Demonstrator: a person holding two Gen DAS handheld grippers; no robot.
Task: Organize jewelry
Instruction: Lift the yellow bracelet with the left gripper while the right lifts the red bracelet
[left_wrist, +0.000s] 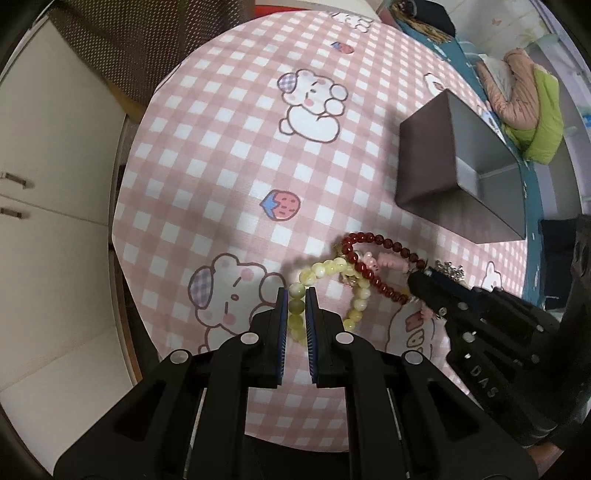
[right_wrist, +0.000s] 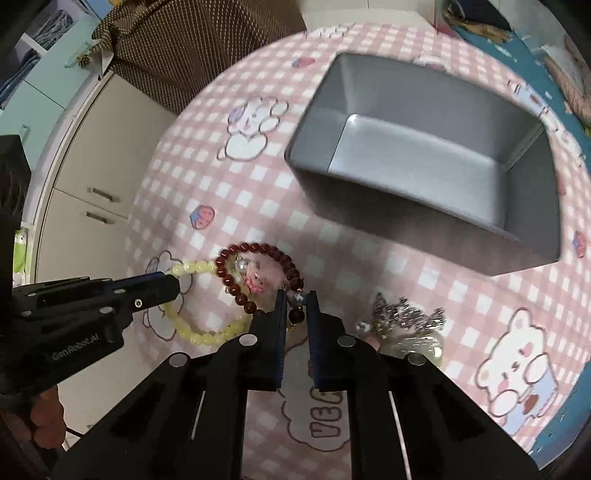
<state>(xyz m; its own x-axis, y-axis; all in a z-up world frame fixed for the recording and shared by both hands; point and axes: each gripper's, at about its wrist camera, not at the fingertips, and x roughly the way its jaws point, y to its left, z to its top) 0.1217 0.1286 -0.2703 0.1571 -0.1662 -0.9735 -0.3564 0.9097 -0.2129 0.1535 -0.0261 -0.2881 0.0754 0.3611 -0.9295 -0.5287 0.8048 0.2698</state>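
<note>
A pale yellow bead bracelet (left_wrist: 325, 271) lies on the pink checked cloth, and my left gripper (left_wrist: 296, 295) is shut on its beads. Overlapping it is a dark red bead bracelet (left_wrist: 373, 275) with pink charms. My right gripper (right_wrist: 296, 301) is shut on the red bracelet (right_wrist: 255, 251) at its near side. In the right wrist view the yellow bracelet (right_wrist: 207, 334) loops out under the left gripper's fingers (right_wrist: 155, 286). A grey open box (right_wrist: 424, 166) stands empty beyond the jewelry. The same box (left_wrist: 461, 162) sits at the right in the left wrist view.
A silver sparkly piece (right_wrist: 406, 314) and a pale glossy piece (right_wrist: 417, 345) lie right of my right gripper. The round table's cloth (left_wrist: 258, 147) shows bear and strawberry prints. White cabinets (left_wrist: 48, 177) stand left of the table; a brown dotted fabric (right_wrist: 184, 44) hangs behind.
</note>
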